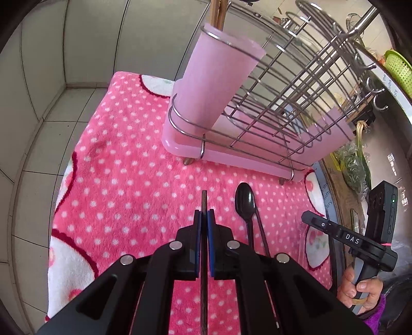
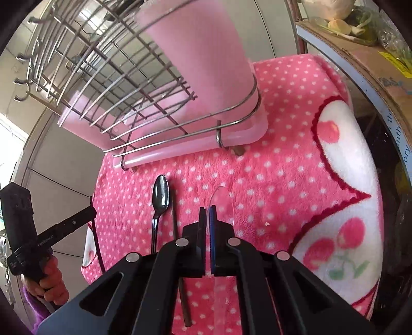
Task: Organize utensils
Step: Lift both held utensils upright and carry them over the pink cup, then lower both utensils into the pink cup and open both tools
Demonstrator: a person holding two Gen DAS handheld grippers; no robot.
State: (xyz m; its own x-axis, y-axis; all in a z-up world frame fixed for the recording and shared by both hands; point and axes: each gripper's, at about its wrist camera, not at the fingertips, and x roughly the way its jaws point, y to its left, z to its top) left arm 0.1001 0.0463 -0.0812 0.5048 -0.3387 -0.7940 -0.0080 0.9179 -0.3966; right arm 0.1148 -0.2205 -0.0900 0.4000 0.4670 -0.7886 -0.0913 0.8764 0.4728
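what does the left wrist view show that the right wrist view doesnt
Only the left wrist view: the left gripper shut on a brown chopstick, wooden sticks standing in the pink cup, a green basket.

Only the right wrist view: the right gripper shut on a clear plastic spoon, a cardboard box.

Both: the wire dish rack, black spoon and a second chopstick lying on the pink dotted blanket.

Kitchen corner around the polka-dot blanket

A pink fleece blanket (image 1: 123, 165) with white dots and cherry prints lies below the claw; grey tiled wall (image 1: 46, 77) beyond left, green plastic basket (image 1: 397, 69) far right, cardboard box (image 2: 360, 46) with bagged vegetables (image 1: 354, 165).
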